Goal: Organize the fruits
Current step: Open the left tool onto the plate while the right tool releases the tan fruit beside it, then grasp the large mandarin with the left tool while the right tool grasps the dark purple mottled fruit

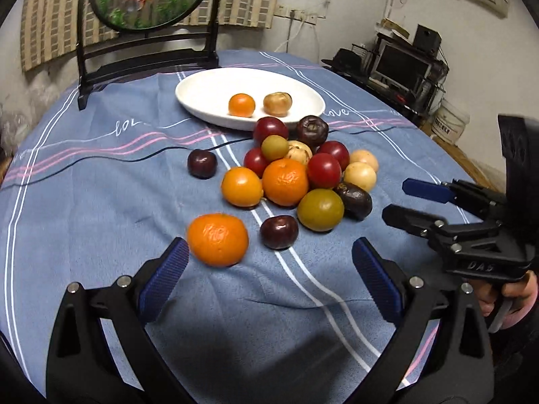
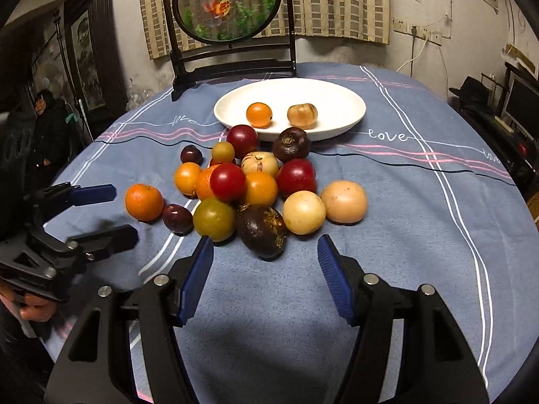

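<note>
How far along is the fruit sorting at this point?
Barely begun. The white plate holds only a small orange fruit and a tan fruit. The left gripper and right gripper are open and empty. The pile remains on the tablecloth.

Both wrist views look forward, close over the table, sharing the fruit pile (image 1: pixel 296 175) and plate (image 2: pixel 350 101).

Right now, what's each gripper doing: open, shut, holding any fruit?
Left gripper: open, holding nothing; a mandarin lies by its left finger.
Right gripper: open, holding nothing; a dark purple fruit lies just ahead.
</note>
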`<action>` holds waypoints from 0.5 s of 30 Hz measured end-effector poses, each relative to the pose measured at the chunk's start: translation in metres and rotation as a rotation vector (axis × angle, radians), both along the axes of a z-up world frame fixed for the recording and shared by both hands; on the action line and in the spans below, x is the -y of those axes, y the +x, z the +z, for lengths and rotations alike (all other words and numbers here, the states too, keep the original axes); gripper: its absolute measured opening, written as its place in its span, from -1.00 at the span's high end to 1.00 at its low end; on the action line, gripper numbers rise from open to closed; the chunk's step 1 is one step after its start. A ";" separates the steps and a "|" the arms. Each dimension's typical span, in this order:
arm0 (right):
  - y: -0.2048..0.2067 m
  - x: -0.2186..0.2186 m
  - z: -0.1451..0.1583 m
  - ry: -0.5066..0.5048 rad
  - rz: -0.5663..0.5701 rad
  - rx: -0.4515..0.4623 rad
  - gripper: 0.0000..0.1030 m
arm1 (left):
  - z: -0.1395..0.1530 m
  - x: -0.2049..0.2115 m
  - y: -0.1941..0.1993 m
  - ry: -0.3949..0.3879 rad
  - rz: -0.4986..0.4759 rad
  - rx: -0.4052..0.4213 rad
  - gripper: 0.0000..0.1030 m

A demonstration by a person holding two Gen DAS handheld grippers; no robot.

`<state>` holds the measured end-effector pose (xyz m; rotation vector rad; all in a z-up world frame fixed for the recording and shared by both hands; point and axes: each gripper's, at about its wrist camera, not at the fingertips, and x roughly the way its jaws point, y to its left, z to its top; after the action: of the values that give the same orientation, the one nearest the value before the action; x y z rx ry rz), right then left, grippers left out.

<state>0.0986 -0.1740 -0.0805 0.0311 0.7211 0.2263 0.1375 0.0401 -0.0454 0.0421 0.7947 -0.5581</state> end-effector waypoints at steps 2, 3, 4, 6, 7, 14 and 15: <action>0.001 0.002 -0.006 -0.002 -0.001 0.005 -0.26 | 0.001 0.000 -0.002 0.009 0.013 0.020 -0.93; 0.004 0.007 -0.009 0.027 0.003 -0.021 -0.26 | 0.001 0.002 -0.004 0.023 0.017 0.033 -0.93; 0.005 0.011 -0.011 0.054 0.007 -0.028 -0.26 | 0.000 0.004 -0.006 0.036 0.015 0.037 -0.93; 0.007 0.017 -0.010 0.102 0.011 -0.037 -0.26 | -0.003 0.008 -0.007 0.062 0.012 0.036 -0.93; 0.009 0.018 -0.011 0.111 0.014 -0.048 -0.26 | -0.004 0.009 -0.007 0.076 0.015 0.037 -0.93; 0.017 0.006 -0.014 0.085 0.059 -0.085 -0.11 | -0.001 0.002 -0.003 0.075 0.059 0.054 -0.93; 0.021 0.007 -0.016 0.086 0.054 -0.094 -0.09 | -0.001 0.000 -0.002 0.070 0.068 0.049 -0.93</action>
<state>0.1192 -0.1805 -0.0964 0.1046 0.8063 0.3091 0.1357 0.0404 -0.0461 0.0925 0.7648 -0.4632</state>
